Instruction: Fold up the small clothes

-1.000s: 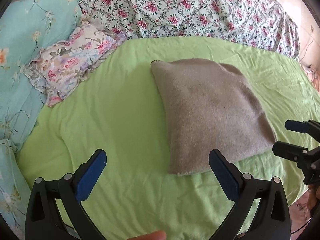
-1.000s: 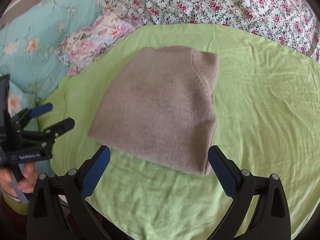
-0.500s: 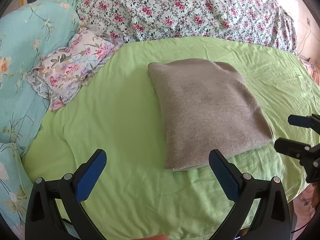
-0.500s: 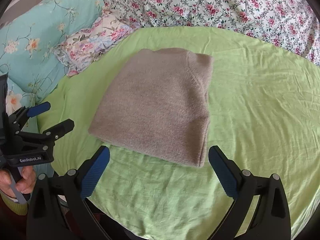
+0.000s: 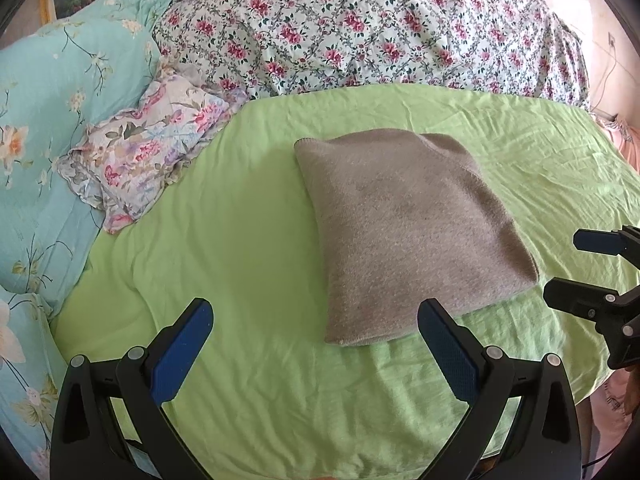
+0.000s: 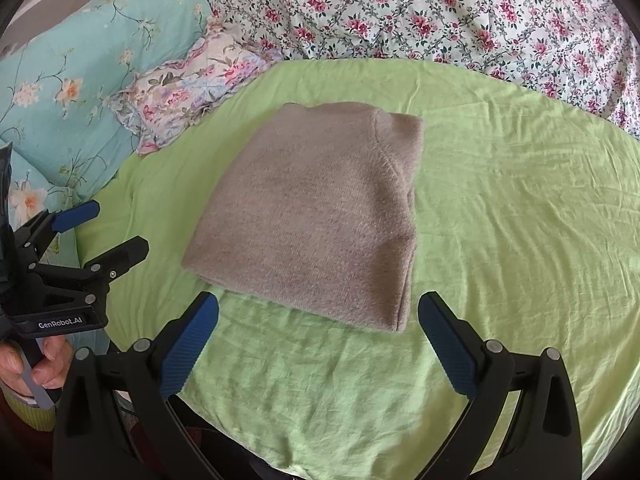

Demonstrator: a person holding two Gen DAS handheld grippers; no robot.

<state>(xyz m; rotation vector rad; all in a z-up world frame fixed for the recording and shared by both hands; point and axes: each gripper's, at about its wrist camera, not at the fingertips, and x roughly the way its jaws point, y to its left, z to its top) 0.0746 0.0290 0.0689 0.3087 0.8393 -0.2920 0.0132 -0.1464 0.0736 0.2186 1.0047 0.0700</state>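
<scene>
We hold our left gripper (image 5: 316, 316) and right gripper (image 6: 318, 312) wide, empty, the folded grey garment (image 5: 404, 232) just ahead between them.

One folded garment (image 5: 404, 232), two grippers (image 5: 316, 320) (image 6: 318, 314), one floral pillow (image 5: 148, 152).

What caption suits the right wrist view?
Open right tongs hover before a folded grey garment on the green sheet.

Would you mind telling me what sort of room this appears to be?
Most likely a bedroom: a green sheet spread over a bed, a frilled floral pillow, and a rose-print quilt behind the folded grey garment.
</scene>
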